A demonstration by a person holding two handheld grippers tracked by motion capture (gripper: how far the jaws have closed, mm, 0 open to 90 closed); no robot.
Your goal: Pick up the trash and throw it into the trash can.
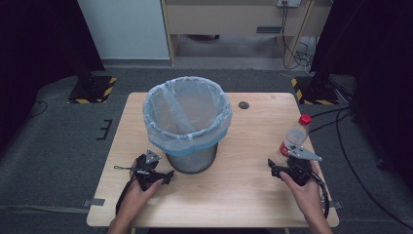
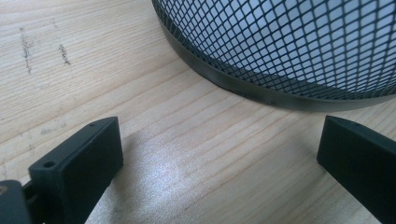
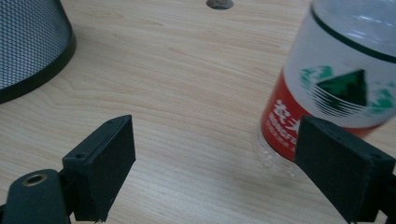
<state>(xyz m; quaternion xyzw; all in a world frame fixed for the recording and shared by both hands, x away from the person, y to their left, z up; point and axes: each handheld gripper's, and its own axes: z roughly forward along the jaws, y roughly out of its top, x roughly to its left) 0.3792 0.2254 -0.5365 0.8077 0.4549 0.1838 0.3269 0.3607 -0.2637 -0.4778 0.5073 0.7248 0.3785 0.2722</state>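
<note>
The wooden worktop (image 1: 243,146) carries a mesh bin (image 1: 188,124) with a pale blue liner, just ahead of the left gripper (image 2: 219,158), its fingers spread on nothing. A bottle (image 3: 336,88) stands upright, red cap up, beside the right gripper (image 3: 215,163), whose fingers are spread too. Its red-and-white label's writing is unreadable.

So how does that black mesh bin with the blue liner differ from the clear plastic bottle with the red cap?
The black mesh bin with the pale blue liner is wide and open at the top, while the clear plastic bottle with the red cap is slim and capped. The bin sits mid-table, beside the left gripper; the bottle stands near the table's right edge, by the right gripper. The bin's wall is dark mesh; the bottle carries a red and white label. Both stand upright on the wooden table.
</note>
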